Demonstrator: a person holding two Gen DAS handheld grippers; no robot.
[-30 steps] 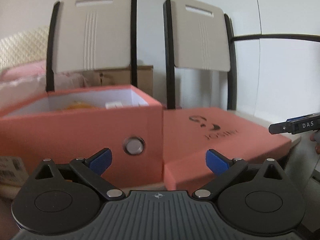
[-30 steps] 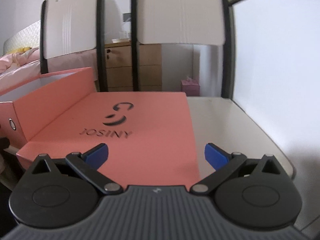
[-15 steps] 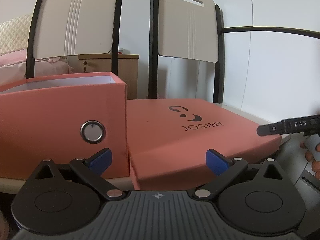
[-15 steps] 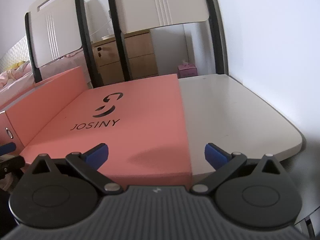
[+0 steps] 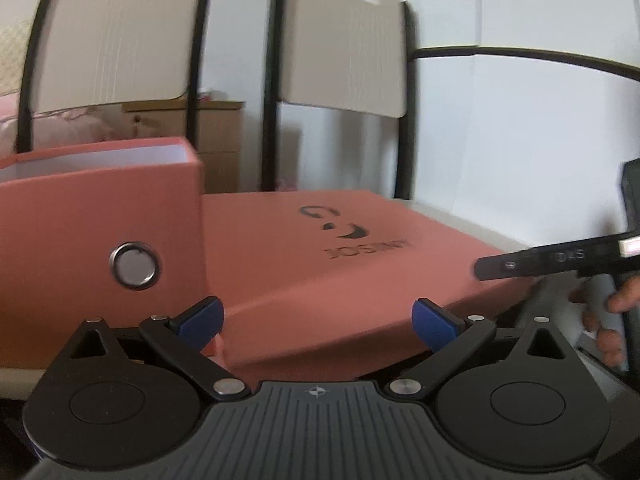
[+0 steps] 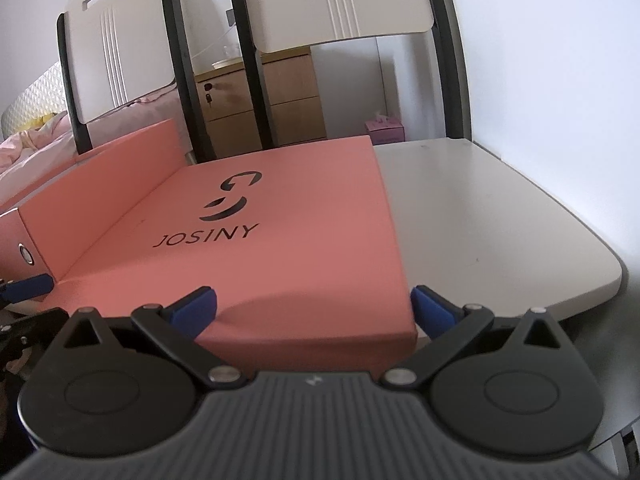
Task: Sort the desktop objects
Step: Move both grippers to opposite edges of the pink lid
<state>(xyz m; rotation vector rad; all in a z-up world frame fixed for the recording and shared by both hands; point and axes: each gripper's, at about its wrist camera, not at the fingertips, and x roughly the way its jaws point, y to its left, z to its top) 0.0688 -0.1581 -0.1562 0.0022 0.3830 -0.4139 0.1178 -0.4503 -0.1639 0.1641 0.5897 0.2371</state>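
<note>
left gripper (image 5: pixel 316 320): fingers spread apart, holding nothing, facing the near edge of the bench (image 6: pixel 500 216). right gripper (image 6: pixel 314 310): fingers spread apart, holding nothing, straddling the near right corner of the lid (image 6: pixel 280 240).

the lid, marked "josiny", lies flat on the bench beside the open box (image 5: pixel 100 224), touching its right wall. the box stands at the left part of the bench; its contents are not visible.

two chair backs (image 5: pixel 344 40) stand behind the far edge. a wooden cabinet (image 6: pixel 280 100) and a bed (image 6: pixel 36 144) lie beyond.
</note>
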